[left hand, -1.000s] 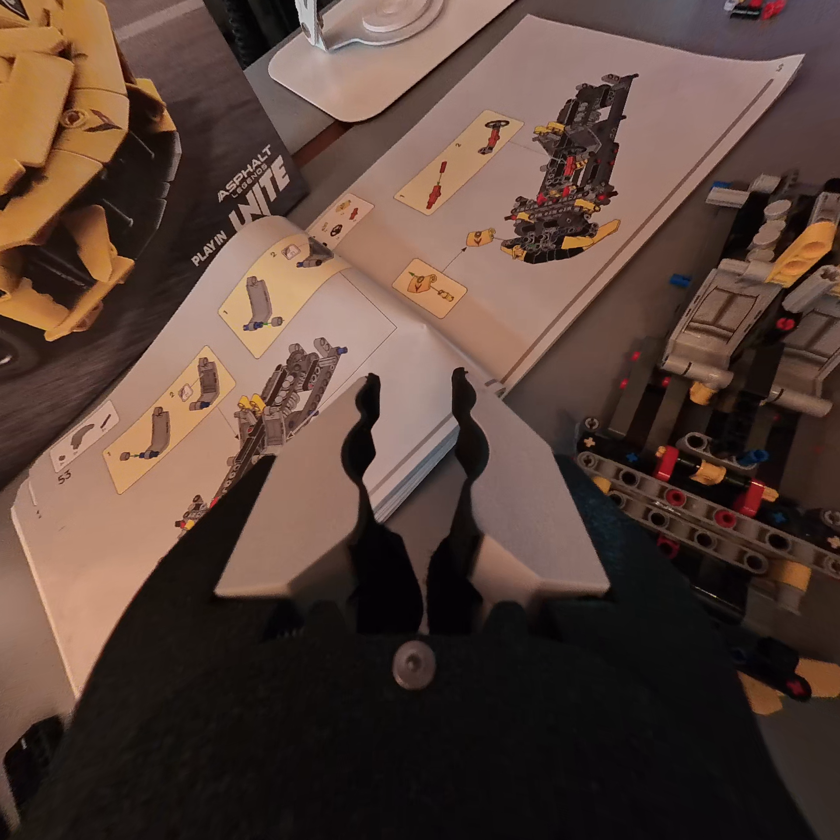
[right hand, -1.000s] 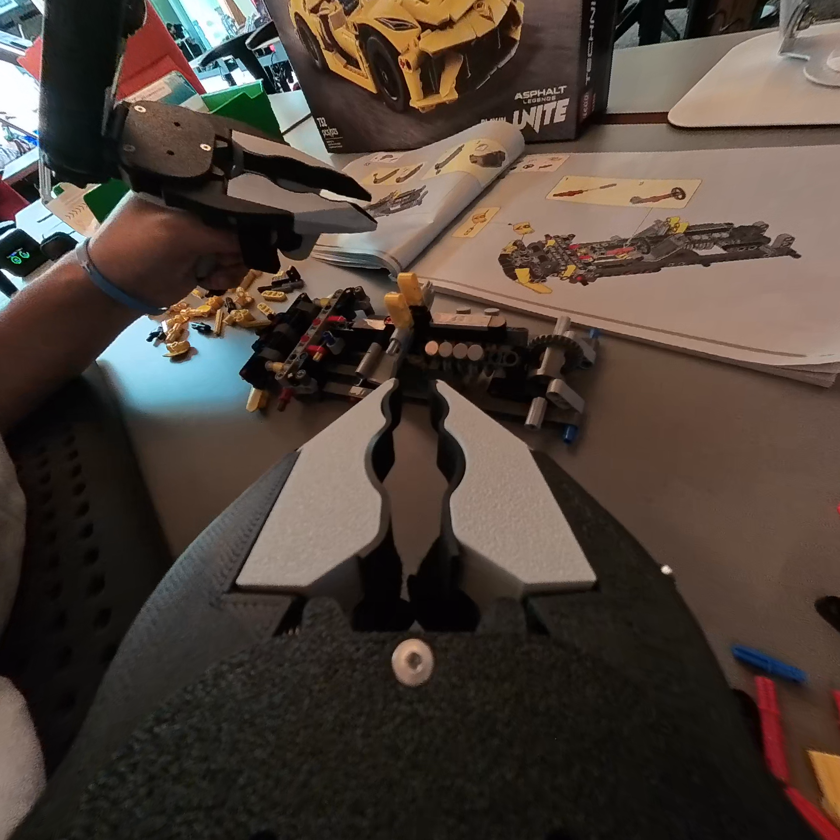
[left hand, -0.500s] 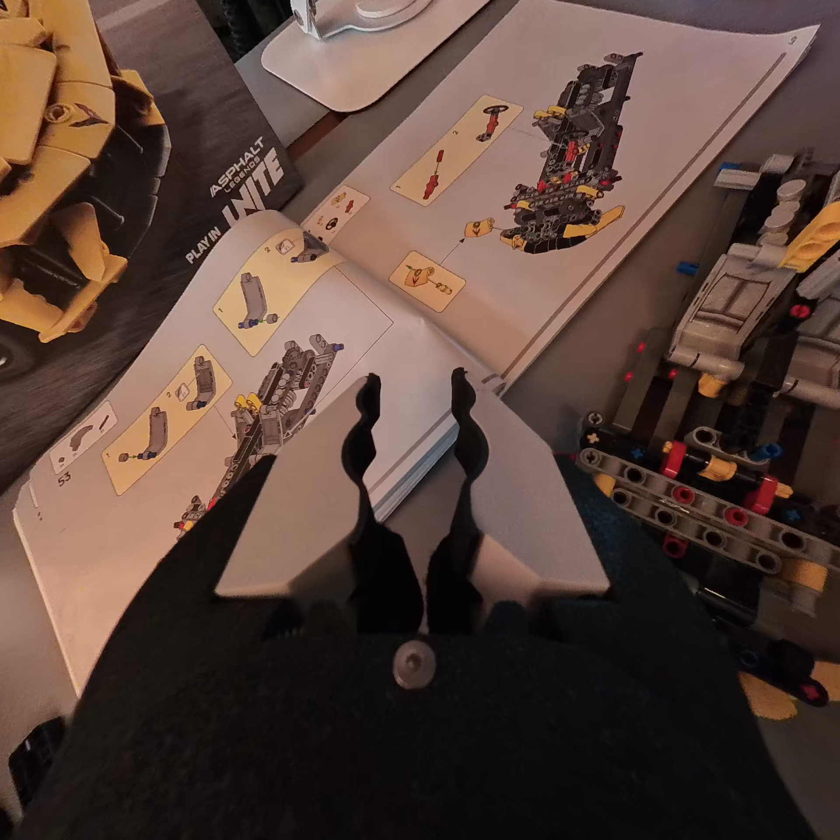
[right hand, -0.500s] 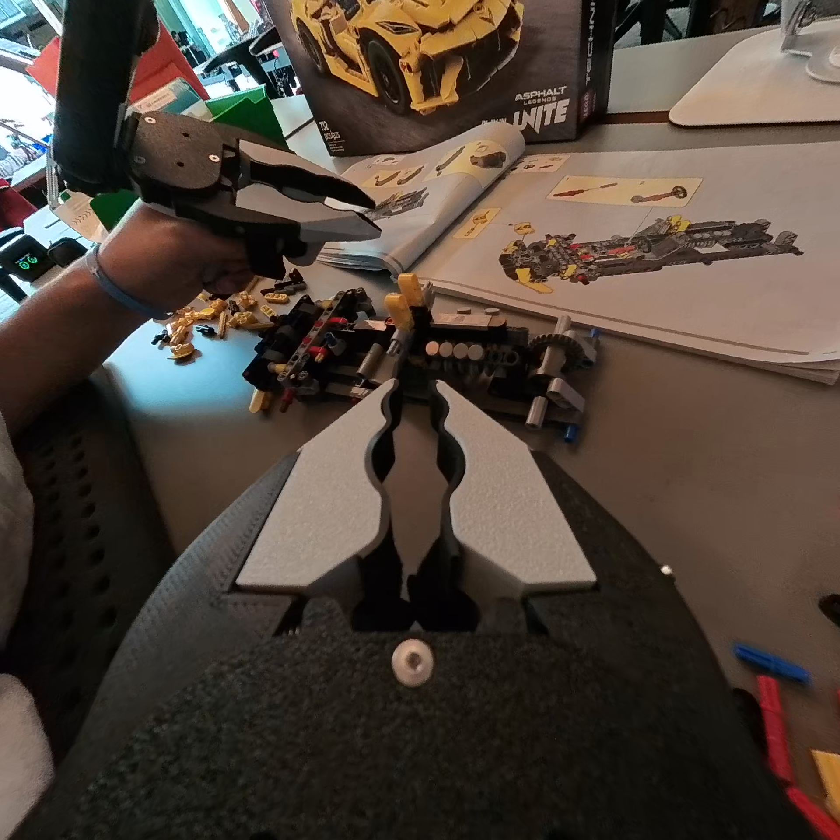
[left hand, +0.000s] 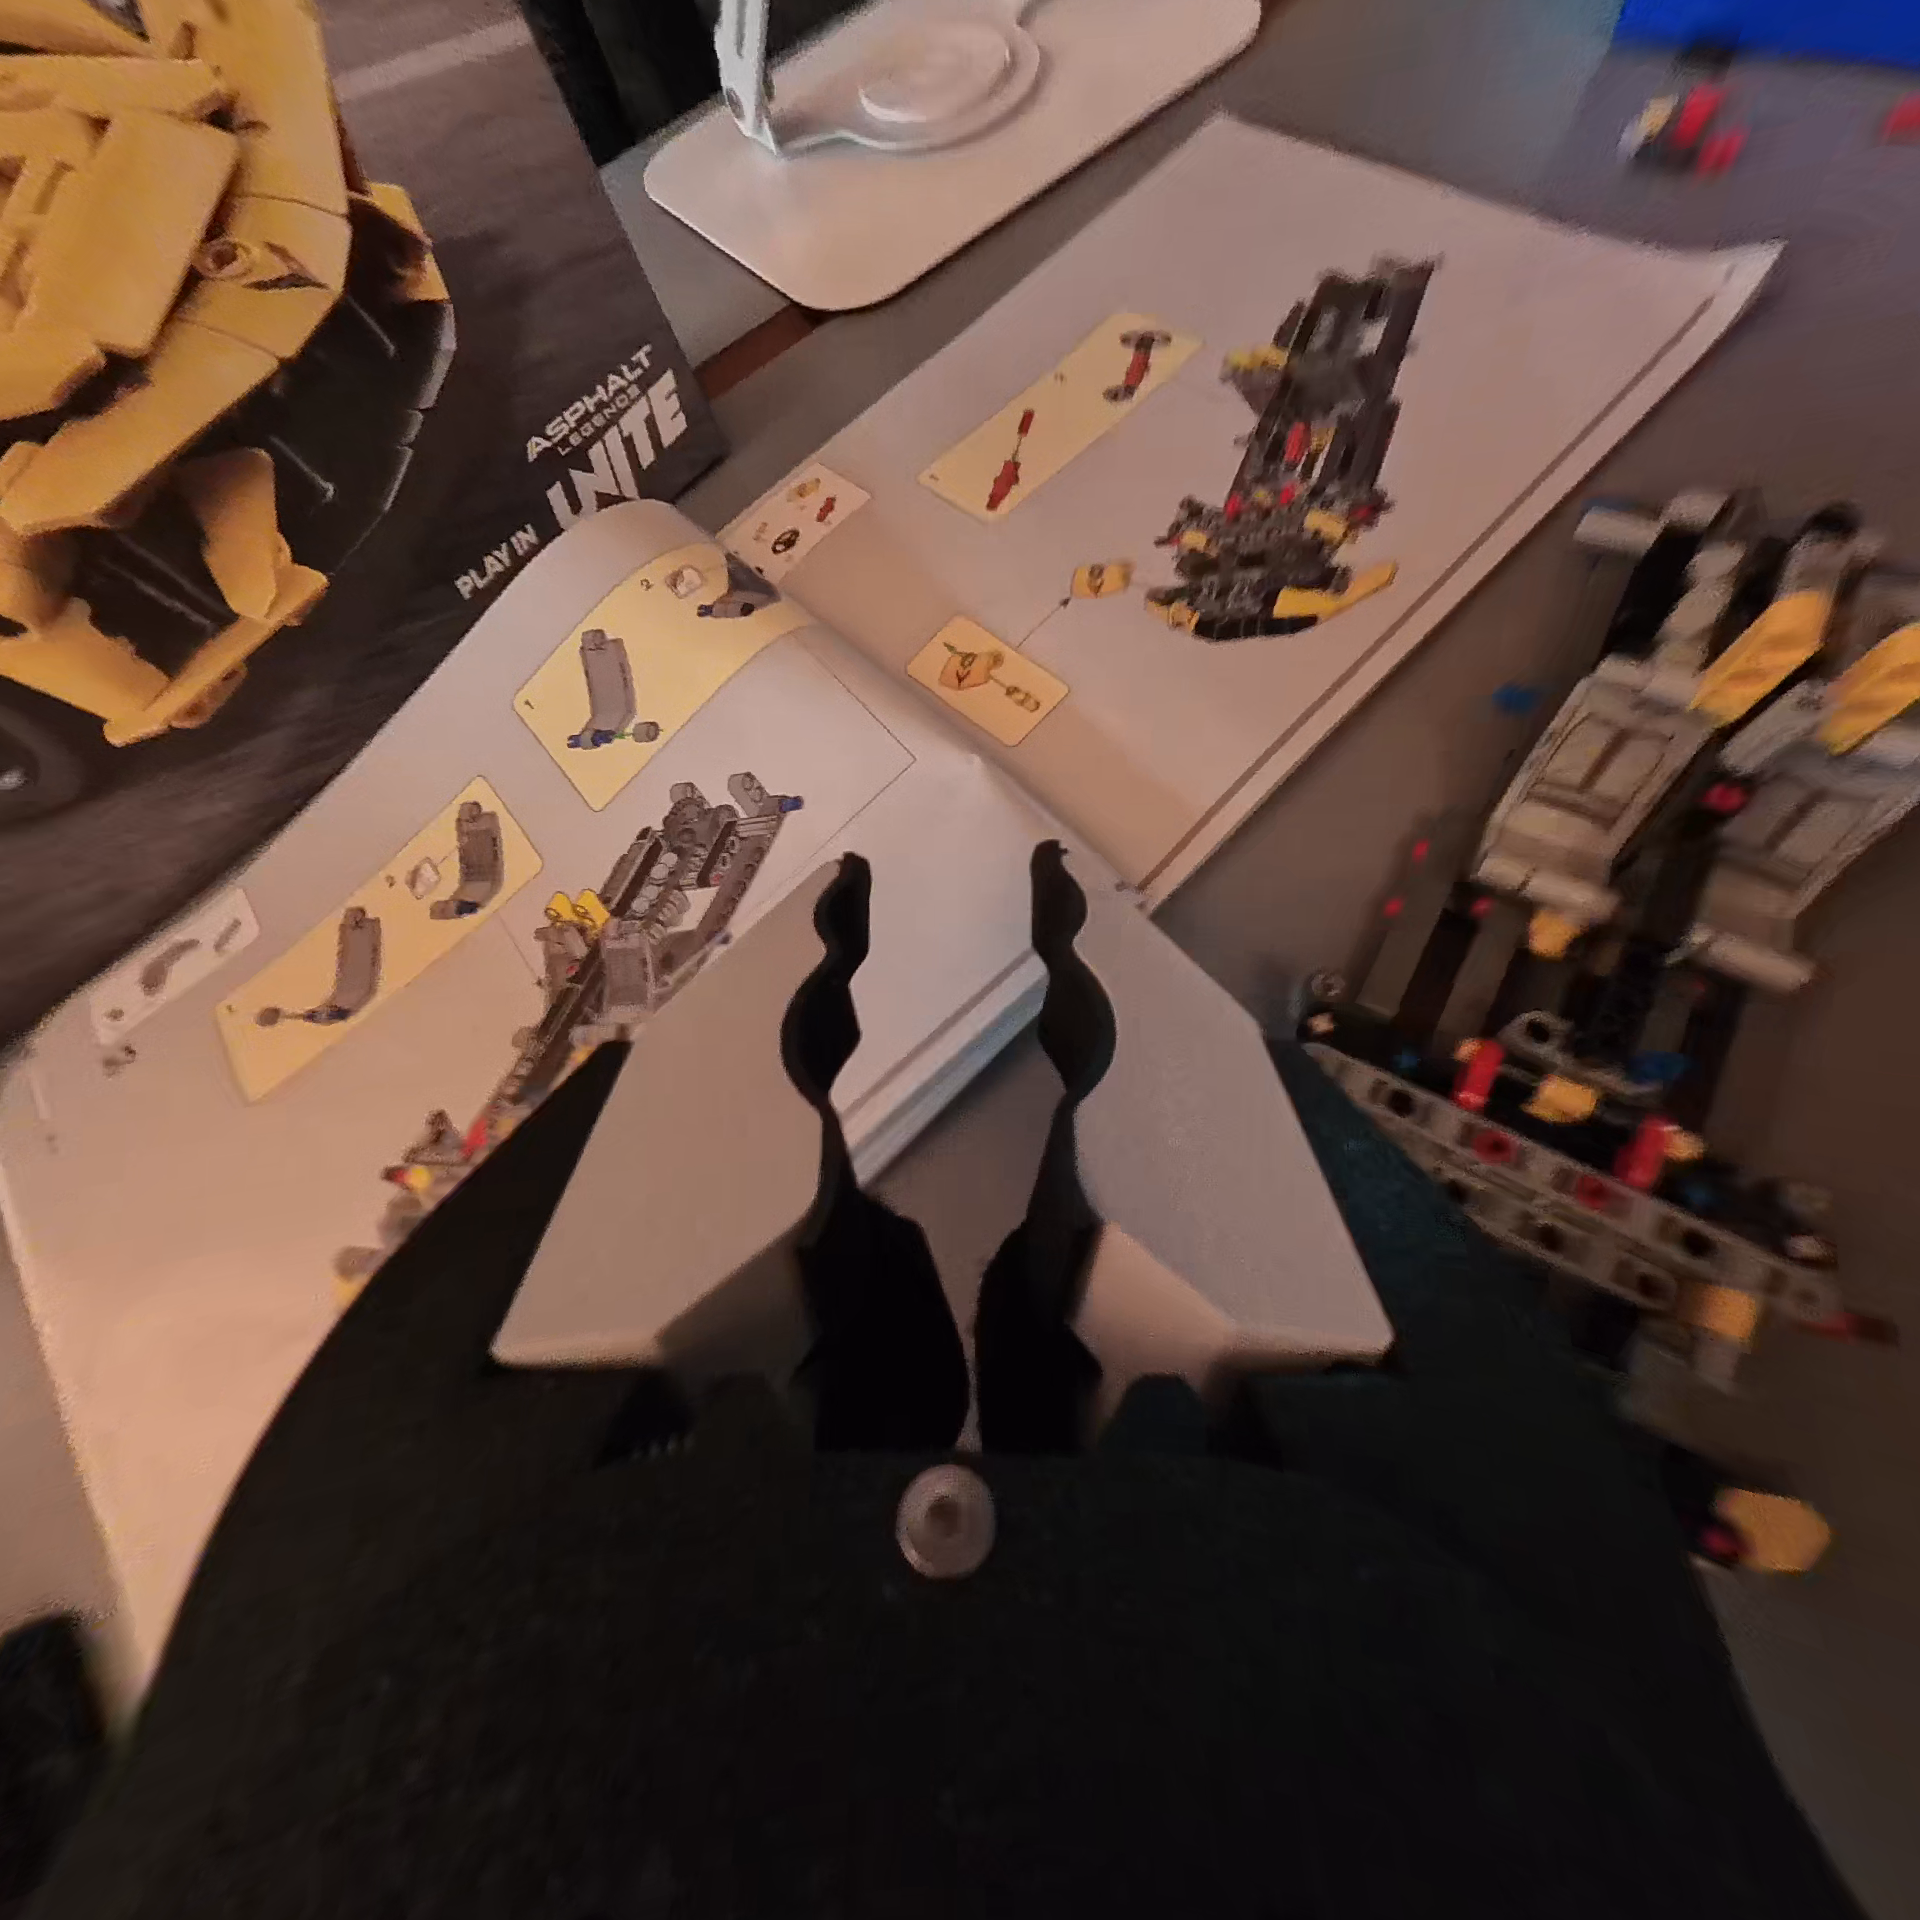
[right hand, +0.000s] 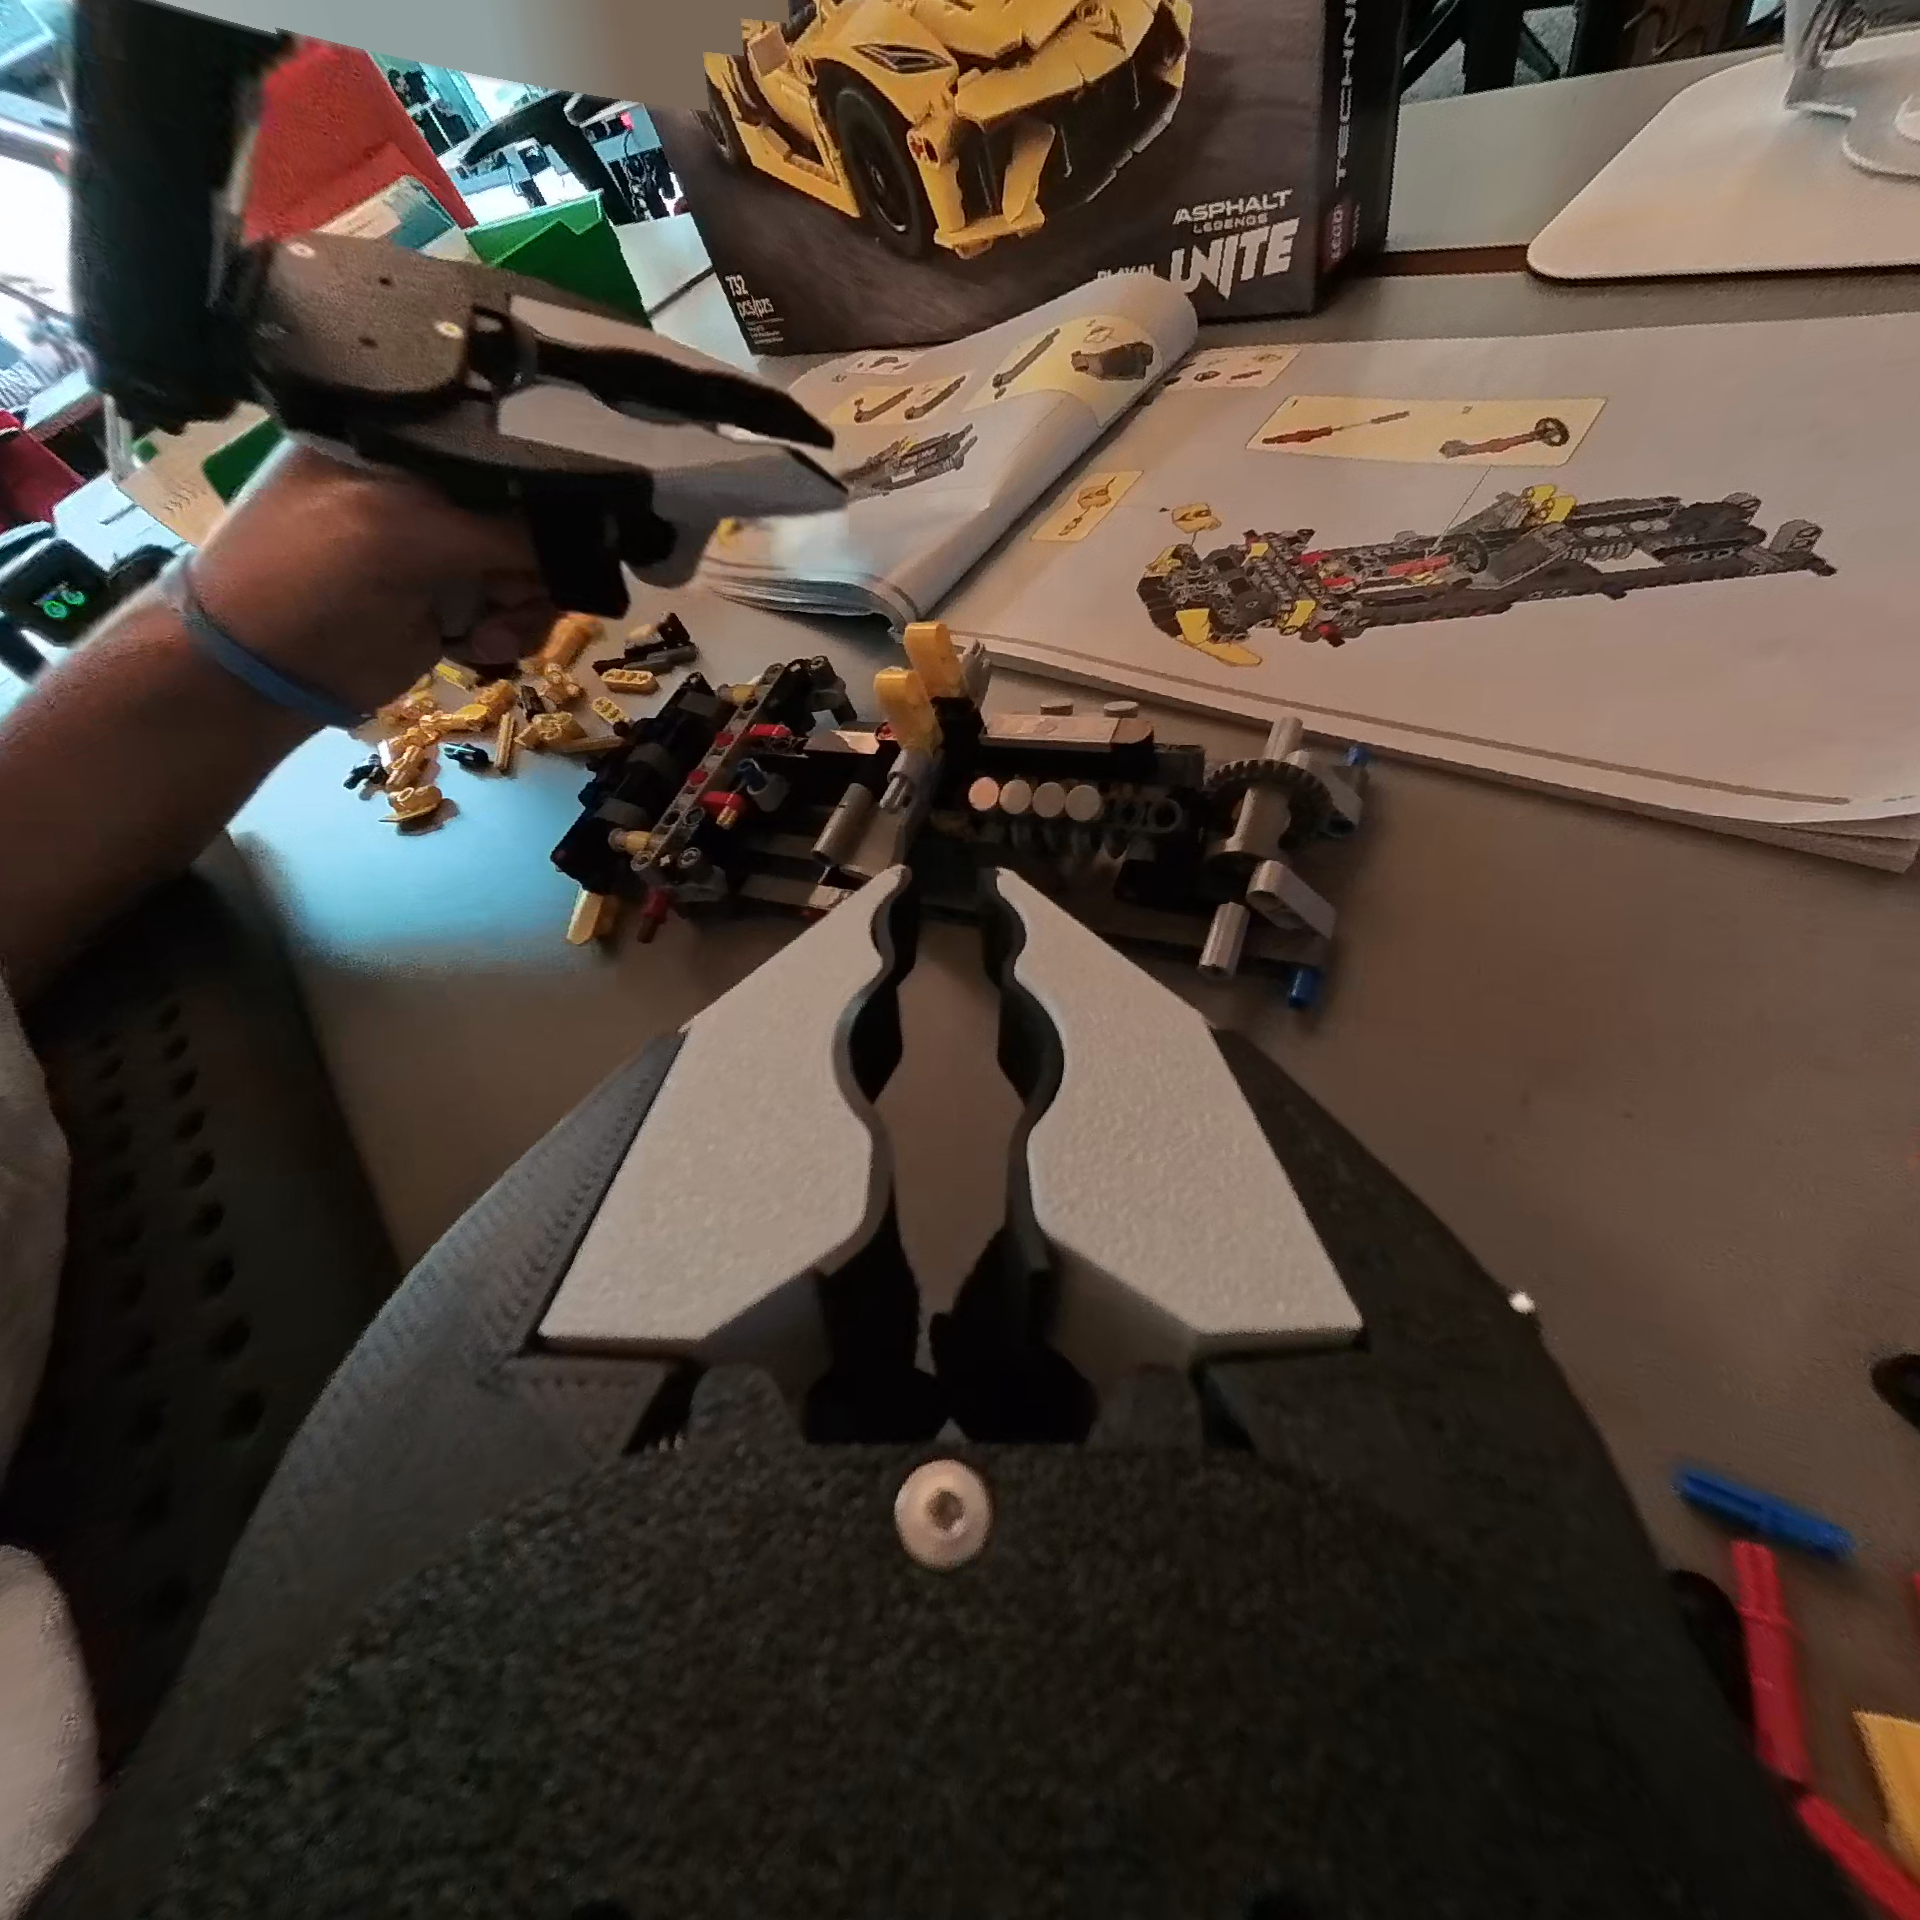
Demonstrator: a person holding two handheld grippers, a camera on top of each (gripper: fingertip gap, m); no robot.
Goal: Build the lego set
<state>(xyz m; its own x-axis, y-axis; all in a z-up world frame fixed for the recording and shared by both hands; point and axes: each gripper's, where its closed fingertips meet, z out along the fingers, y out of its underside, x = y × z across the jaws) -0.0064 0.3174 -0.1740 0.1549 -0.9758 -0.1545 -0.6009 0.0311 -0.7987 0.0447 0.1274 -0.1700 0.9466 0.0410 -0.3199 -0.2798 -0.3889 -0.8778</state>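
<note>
I see the chassis [right hand: 935, 821] half-built mid-frame, loose parts [right hand: 488, 717] left unplaced, both my left gripper [left hand: 945, 883] and right gripper [right hand: 951, 894] parted and empty.

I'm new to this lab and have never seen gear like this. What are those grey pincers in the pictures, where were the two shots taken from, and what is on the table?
Each pincer is a hand-held gripper with two fingers; a person holds one in each hand. A camera sits on each gripper and looks forward along its fingers.

The left wrist view shows the left gripper raised over the open instruction booklet. The right wrist view shows the right gripper low over the grey table, pointing at the half-built car frame. Farther off in that view you see the left gripper from the side, with the person's hand holding it.

Also on the table: the set's box, a pile of small yellow pieces, and loose red and blue pins.

Both grippers are open and hold nothing.
</note>
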